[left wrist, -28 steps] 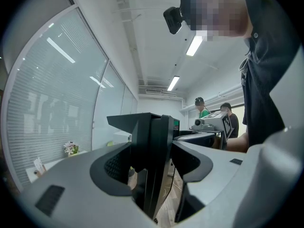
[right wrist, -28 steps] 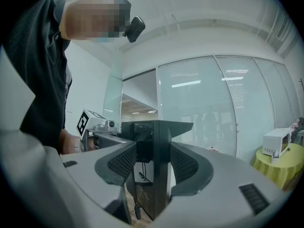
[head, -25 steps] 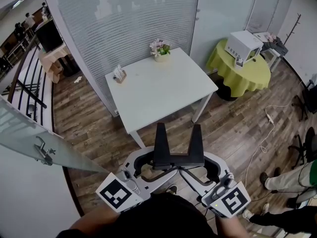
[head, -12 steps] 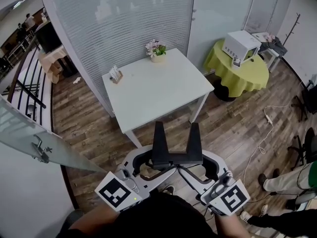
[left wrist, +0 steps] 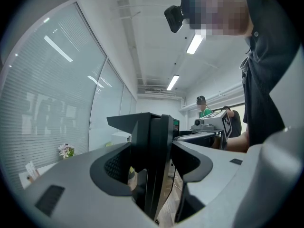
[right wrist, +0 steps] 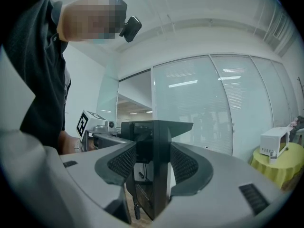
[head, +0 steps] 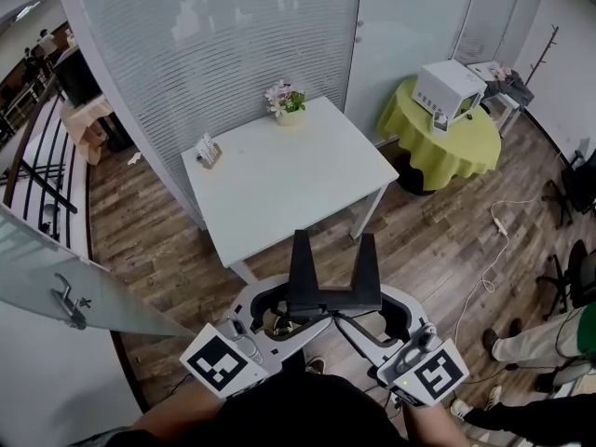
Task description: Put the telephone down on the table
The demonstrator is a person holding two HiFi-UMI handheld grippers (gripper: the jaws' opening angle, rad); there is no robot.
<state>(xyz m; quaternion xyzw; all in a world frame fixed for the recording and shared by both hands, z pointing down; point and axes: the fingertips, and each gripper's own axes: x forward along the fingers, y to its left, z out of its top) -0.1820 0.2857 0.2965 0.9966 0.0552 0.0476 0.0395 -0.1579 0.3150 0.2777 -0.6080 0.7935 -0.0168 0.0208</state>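
Observation:
A black telephone (head: 333, 291) with two upright prongs hangs in the air close to my body, above the wooden floor. My left gripper (head: 279, 319) is shut on its left side and my right gripper (head: 374, 317) is shut on its right side. The white square table (head: 279, 180) stands ahead of the telephone, a short way off. In the left gripper view the black telephone (left wrist: 153, 146) fills the gap of the left gripper (left wrist: 156, 163). In the right gripper view the telephone (right wrist: 160, 141) is clamped in the right gripper (right wrist: 153, 164).
A flower pot (head: 284, 102) and a small card holder (head: 206, 149) sit at the table's far edge. A frosted glass wall runs behind it. A round yellow-clothed table (head: 438, 138) carries a white appliance (head: 445, 87). A glass door (head: 65, 282) is at left, a person's legs (head: 540, 343) at right.
The table and room have drifted left in the head view. Both grippers still hold the telephone in the same place before me.

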